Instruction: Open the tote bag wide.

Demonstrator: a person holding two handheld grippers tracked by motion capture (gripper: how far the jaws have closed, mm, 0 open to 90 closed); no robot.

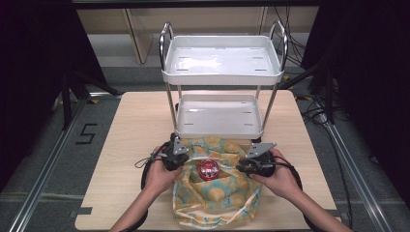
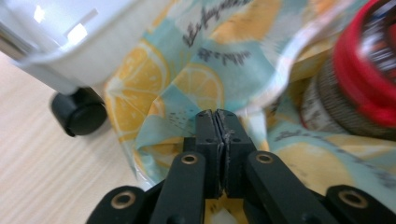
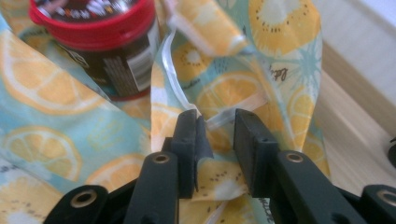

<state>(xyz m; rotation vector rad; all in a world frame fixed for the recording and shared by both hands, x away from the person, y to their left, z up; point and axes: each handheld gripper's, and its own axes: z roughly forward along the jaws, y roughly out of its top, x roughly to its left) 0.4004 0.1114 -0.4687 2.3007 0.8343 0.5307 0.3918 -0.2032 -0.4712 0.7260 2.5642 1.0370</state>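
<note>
My left tool (image 2: 216, 122) pinches the lemon-print bag (image 2: 196, 70) rim beside the red-lidded jar (image 2: 359, 79); my right tool (image 3: 215, 122), half-open, straddles it loosely and could lose it.

Left gripper (image 1: 180, 155): my jaws pressed fully together, forearm angled inward.
Right gripper (image 1: 245, 164): my jaws part-way apart.

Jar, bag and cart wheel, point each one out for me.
Jar (image 1: 209, 169), high view, on its red lid.
Bag (image 2: 205, 79), left gripper view, on a printed lemon slice.
Cart wheel (image 2: 79, 112), left gripper view, on the black caster's side.
</note>
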